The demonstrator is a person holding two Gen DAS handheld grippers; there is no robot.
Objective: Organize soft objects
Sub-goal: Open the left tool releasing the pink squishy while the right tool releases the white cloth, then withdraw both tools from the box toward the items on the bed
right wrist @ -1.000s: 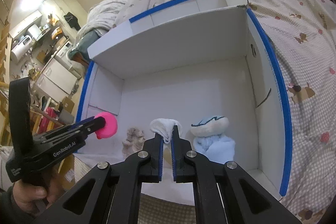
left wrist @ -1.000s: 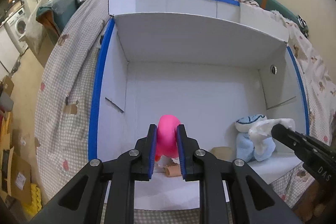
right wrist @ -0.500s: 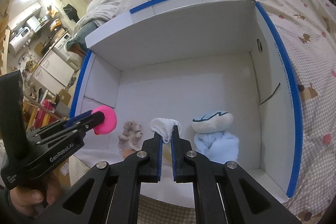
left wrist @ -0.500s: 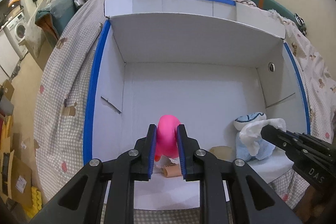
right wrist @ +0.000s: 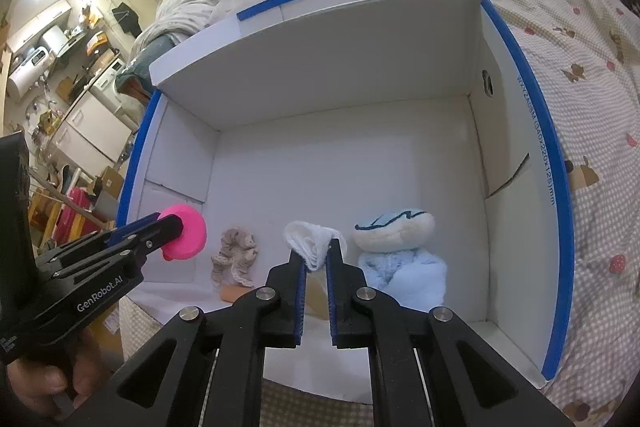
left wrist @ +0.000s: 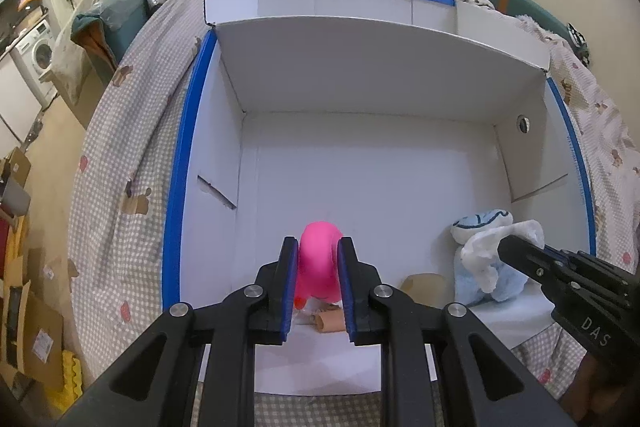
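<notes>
Box (right wrist: 400, 155) holds a blue plush (right wrist: 400, 259) and a beige scrunchie (right wrist: 236, 255).
Your left gripper (left wrist: 318, 259) pinches the pink toy (left wrist: 318, 267); your right gripper (right wrist: 316, 259) clamps the white cloth (right wrist: 308, 239).

A tan tube-shaped object (left wrist: 329, 322) is largely hidden behind the left gripper's fingers (left wrist: 289, 287); a tan item (left wrist: 424, 285) (identity unclear) is screened by the blue plush toy (left wrist: 486, 269).

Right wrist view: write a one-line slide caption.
Hand-held gripper pinching a white cloth over a white box beside a blue plush toy.
</notes>
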